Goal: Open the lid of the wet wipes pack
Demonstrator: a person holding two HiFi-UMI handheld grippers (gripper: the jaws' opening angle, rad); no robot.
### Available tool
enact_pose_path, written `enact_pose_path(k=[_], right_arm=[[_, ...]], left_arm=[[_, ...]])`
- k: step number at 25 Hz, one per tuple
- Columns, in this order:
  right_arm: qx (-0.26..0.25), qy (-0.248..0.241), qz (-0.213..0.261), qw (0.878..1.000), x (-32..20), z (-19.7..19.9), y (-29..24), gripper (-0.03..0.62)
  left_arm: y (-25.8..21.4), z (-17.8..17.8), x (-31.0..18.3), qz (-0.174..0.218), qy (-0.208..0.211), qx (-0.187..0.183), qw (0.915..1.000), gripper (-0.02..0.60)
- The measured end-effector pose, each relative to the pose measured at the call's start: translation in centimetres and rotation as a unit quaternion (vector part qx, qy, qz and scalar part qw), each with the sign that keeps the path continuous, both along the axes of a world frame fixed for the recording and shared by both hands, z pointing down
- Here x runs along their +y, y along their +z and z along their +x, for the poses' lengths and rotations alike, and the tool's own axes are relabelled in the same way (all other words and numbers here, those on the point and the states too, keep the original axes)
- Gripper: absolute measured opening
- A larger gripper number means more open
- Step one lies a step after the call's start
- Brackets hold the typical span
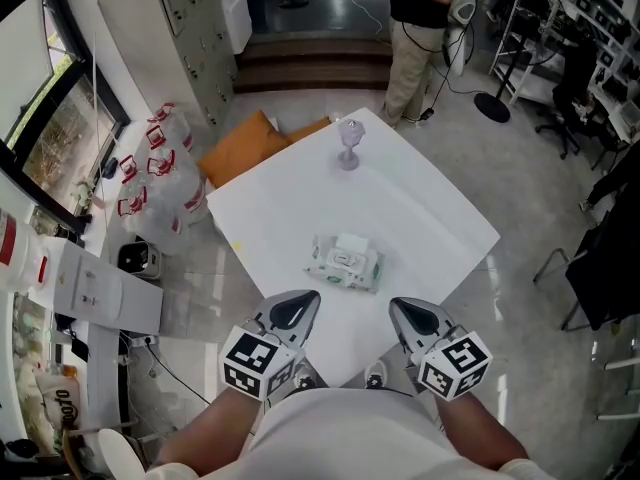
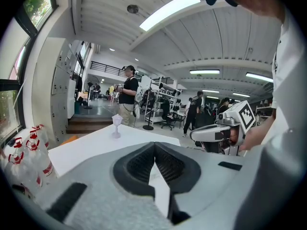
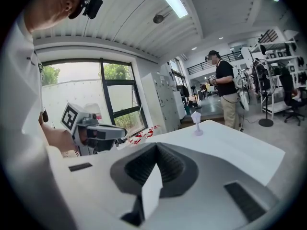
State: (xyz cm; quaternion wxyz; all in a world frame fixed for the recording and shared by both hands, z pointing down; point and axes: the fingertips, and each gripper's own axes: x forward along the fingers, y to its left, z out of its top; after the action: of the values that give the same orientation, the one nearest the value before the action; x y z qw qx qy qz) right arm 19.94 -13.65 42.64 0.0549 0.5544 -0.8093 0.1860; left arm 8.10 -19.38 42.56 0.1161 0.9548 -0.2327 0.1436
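The wet wipes pack (image 1: 344,261) lies flat near the middle of the white table (image 1: 430,208), its white lid facing up and lying flat. Both grippers hover side by side over the table's near corner, short of the pack and apart from it. My left gripper (image 1: 300,306) is shut with nothing in it; its pads meet in the left gripper view (image 2: 154,146). My right gripper (image 1: 408,313) is shut and empty too, its pads (image 3: 156,148) pressed together. Neither gripper view shows the pack; it is hidden below the jaws.
A clear stemmed glass (image 1: 349,146) stands at the table's far corner, also seen as the glass (image 2: 116,126) and the glass (image 3: 196,123). A person (image 1: 420,28) stands beyond the table. Packed bottles (image 1: 155,173) and orange boards (image 1: 245,146) lie on the floor at left.
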Motion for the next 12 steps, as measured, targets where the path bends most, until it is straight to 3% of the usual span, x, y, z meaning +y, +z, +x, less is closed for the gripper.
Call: enact_pose_path(k=[12], right_arm=[[-0.003,-0.001,0.007,1.0,0.19,-0.01,-0.19,0.005]], left_arm=[[-0.45,0.13,0.56,0.007,-0.005,-0.001,1.0,0.009]])
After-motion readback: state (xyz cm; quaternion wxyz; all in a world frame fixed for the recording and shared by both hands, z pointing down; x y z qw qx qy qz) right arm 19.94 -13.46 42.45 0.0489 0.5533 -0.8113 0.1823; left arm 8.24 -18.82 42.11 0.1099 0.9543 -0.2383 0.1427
